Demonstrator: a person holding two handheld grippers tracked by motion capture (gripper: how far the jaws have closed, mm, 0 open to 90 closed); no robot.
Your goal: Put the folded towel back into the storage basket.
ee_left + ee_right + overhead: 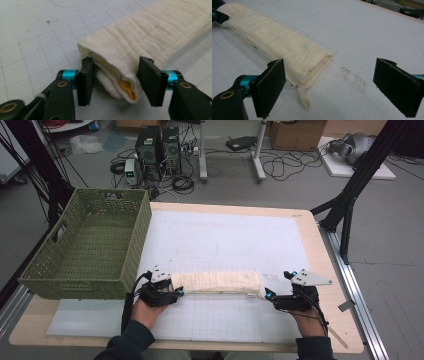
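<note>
A cream cloth (217,282), folded into a long thick strip, lies across the near part of the white grid mat (225,235). My left gripper (176,292) is at the strip's left end. In the left gripper view its jaws press both sides of the cloth (140,37) end, and an orange inner layer shows there; the gripper (115,80) is shut on it. My right gripper (267,295) sits at the strip's right end. In the right gripper view it (329,85) stands wide open, and the cloth (274,40) end lies just ahead of its left jaw, with a small loop trailing.
A green woven basket (135,240) stands on the table's left side, close to my left hand. The wooden table edge (325,270) runs along the right. Dark specks mark the mat (352,75) between the right jaws. Computers and cables lie on the floor beyond.
</note>
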